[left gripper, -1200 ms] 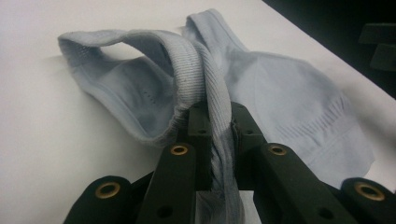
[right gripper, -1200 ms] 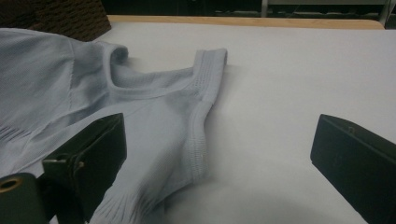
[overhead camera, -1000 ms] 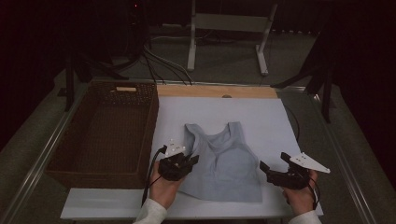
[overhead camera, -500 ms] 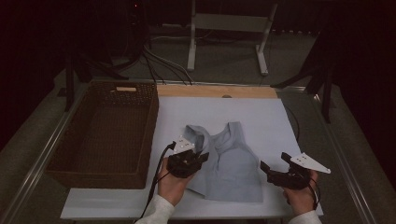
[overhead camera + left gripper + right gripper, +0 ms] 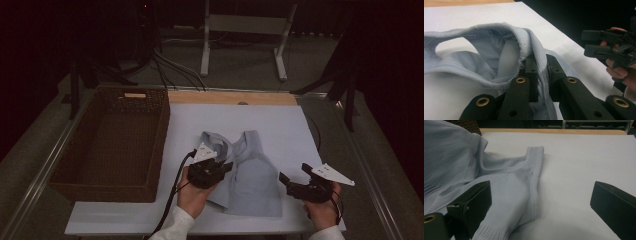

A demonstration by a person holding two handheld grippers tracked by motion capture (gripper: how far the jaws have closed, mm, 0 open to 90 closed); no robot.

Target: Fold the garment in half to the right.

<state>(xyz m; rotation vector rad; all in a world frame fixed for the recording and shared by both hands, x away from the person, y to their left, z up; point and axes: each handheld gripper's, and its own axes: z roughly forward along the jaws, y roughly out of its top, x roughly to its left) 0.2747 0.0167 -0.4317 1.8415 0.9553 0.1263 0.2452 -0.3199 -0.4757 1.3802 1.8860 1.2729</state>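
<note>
High view: pale blue tank top (image 5: 250,177) lies mid-desk on the white sheet (image 5: 280,125), right of the wicker basket (image 5: 112,145). Left tool (image 5: 220,167) sits over its left edge, fabric folded up there. Right tool (image 5: 292,181) just beside the right hem.

Left gripper view: left tool (image 5: 541,70) clamped narrow on the top's ribbed edge (image 5: 529,47), lifted off the desk.

Right gripper view: right tool (image 5: 540,200) jaws wide, gripping nothing; top's right side (image 5: 524,185) between them.
</note>
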